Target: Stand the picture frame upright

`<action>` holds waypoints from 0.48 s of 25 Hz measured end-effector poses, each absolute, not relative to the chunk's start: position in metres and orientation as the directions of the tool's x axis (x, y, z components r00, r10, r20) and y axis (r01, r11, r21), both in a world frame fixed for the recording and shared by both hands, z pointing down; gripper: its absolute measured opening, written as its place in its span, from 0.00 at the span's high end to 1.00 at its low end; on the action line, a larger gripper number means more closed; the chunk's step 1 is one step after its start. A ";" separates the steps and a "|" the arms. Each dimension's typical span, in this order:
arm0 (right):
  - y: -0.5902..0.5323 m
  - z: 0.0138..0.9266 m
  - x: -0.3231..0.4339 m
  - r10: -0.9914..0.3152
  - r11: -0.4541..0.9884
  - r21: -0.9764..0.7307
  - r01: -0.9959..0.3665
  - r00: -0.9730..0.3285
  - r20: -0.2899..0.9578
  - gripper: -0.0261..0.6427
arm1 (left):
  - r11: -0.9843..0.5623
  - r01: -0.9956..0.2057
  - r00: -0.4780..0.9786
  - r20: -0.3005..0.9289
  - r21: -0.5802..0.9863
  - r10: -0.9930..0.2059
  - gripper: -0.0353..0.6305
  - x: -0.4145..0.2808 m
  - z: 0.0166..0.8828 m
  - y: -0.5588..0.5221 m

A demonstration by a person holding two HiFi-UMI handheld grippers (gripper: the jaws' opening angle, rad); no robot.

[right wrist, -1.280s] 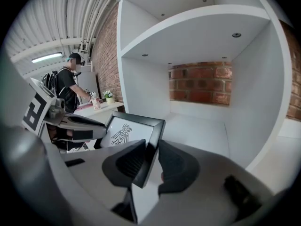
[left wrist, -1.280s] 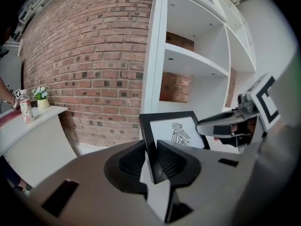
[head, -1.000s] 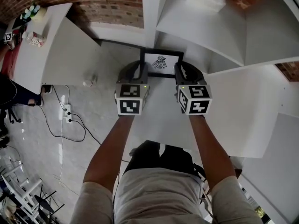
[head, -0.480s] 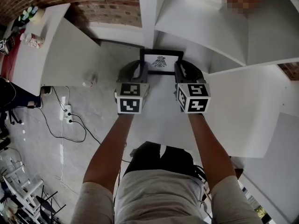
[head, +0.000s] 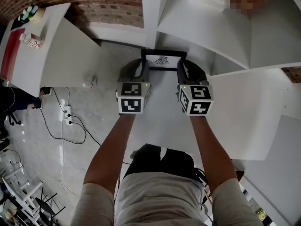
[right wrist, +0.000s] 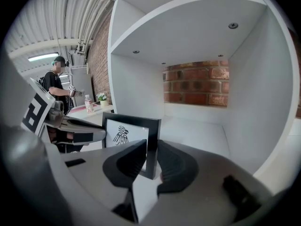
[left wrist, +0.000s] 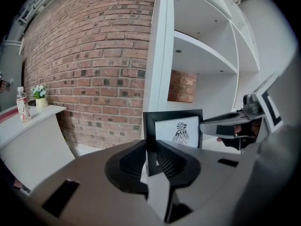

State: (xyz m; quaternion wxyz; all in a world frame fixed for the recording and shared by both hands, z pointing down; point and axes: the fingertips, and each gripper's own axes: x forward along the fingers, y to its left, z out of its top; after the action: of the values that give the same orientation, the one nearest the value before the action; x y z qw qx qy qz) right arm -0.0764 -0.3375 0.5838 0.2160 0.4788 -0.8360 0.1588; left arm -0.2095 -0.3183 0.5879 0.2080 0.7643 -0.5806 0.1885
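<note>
Fingers (left wrist: pixel 170 162) closing — left gripper (left wrist: pixel 151 144), right gripper (right wrist: pixel 152 144) — each clamping one picture frame (left wrist: pixel 178 132) edge.

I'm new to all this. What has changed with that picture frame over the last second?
The picture frame has tipped up toward upright. The left gripper and right gripper, each with a side edge between its jaws, are closing on it. Both remain at its sides, on the same shelf.
</note>
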 end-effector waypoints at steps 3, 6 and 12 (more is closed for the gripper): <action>-0.339 0.583 -0.075 -0.737 0.485 -0.062 -0.872 -0.446 0.508 0.84 | -0.239 -0.966 0.255 0.529 0.099 -0.810 0.83 -0.209 0.587 -0.321; -0.339 0.583 -0.075 -0.738 0.485 -0.064 -0.872 -0.448 0.505 0.84 | -0.246 -0.965 0.257 0.526 0.093 -0.811 0.83 -0.208 0.587 -0.320; -0.339 0.584 -0.076 -0.733 0.484 -0.082 -0.871 -0.455 0.505 0.84 | -0.250 -0.964 0.261 0.523 0.092 -0.811 0.83 -0.210 0.587 -0.321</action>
State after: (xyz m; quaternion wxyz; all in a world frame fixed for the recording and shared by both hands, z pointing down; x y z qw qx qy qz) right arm -0.0763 -0.3393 0.5837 0.2062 0.4795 -0.8364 0.1671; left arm -0.2105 -0.3208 0.5872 0.2020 0.7678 -0.5781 0.1886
